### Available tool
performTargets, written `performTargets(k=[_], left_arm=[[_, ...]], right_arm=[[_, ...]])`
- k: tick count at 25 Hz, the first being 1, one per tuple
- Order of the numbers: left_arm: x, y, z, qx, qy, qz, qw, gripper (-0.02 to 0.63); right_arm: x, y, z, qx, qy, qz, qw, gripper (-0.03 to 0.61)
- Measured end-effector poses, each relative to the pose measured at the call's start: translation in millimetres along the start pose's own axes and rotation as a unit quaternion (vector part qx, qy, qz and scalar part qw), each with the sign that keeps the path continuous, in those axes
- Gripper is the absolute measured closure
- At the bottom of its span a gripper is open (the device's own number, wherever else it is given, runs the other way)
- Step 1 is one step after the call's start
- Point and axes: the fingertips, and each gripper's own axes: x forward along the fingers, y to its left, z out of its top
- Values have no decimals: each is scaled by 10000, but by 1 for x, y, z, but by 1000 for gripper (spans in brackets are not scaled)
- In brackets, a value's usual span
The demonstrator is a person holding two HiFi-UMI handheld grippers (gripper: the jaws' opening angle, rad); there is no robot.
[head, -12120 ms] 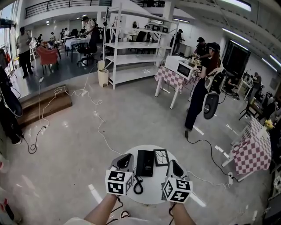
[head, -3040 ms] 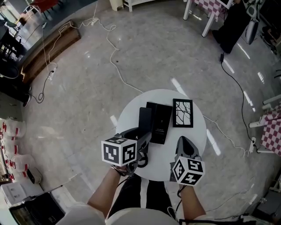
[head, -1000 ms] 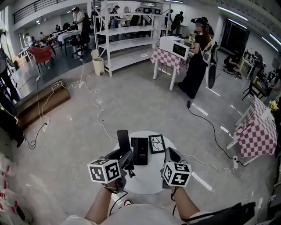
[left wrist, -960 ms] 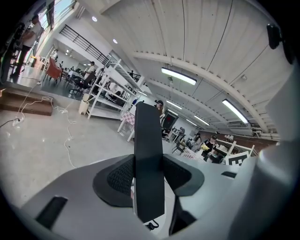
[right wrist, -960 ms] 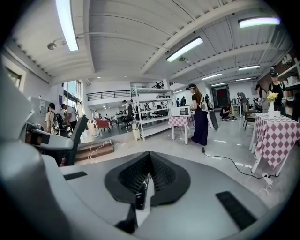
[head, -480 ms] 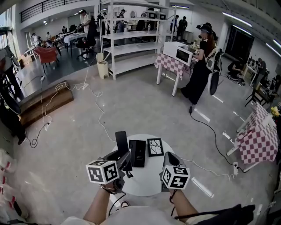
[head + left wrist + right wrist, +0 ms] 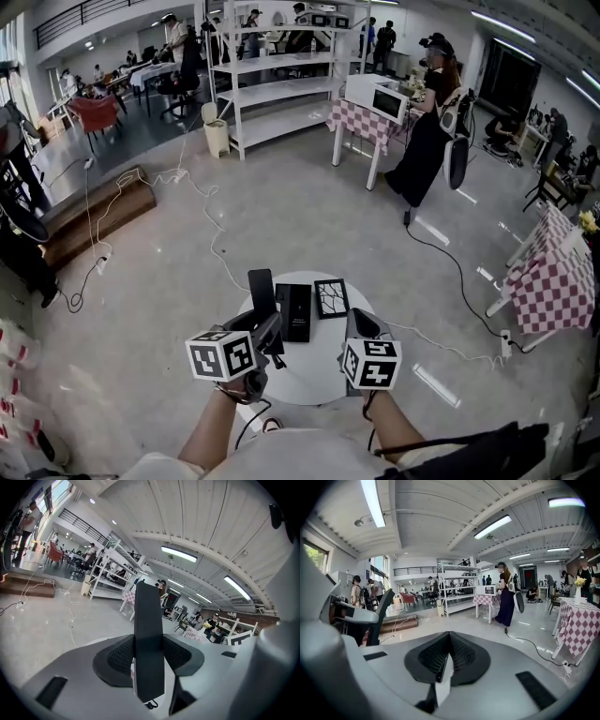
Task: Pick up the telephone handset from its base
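My left gripper [image 7: 268, 326] is shut on the black telephone handset [image 7: 262, 290], which sticks up past the jaws, clear of the table. In the left gripper view the handset [image 7: 149, 639] stands upright, with both dark pads pressing its sides. The black base [image 7: 294, 312] lies flat on the round white table [image 7: 314, 380], just right of the handset. My right gripper [image 7: 359, 324] hovers over the table's right side, shut with nothing in it. In the right gripper view its jaws [image 7: 445, 656] meet, and the lifted handset [image 7: 378, 616] shows at the left.
A small black-framed picture [image 7: 330, 298] lies on the table right of the base. White cables [image 7: 211, 239] trail over the grey floor beyond. Farther off are shelving [image 7: 272, 75], chequered tables [image 7: 548, 281] and a standing person [image 7: 427, 141].
In the earliest frame the handset lay on its base; by three seconds ago the left gripper had it, and it now hangs lifted. Over the last second nothing has moved.
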Motion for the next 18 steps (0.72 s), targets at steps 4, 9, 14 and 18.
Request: performTargets(k=[4, 9, 14, 18], left_arm=[[0, 4, 3, 12, 3, 59, 10000, 410], [-1, 3, 6, 21, 20, 65, 10000, 410], [0, 1, 6, 79, 35, 33, 10000, 410], [3, 1, 6, 64, 37, 30, 10000, 410]], right_arm=[[2, 2, 1, -16, 6, 12, 10000, 556], [5, 5, 3, -63, 33, 37, 10000, 557], [7, 7, 2, -68, 45, 46, 10000, 556], [9, 6, 3, -69, 53, 56, 9999, 557]])
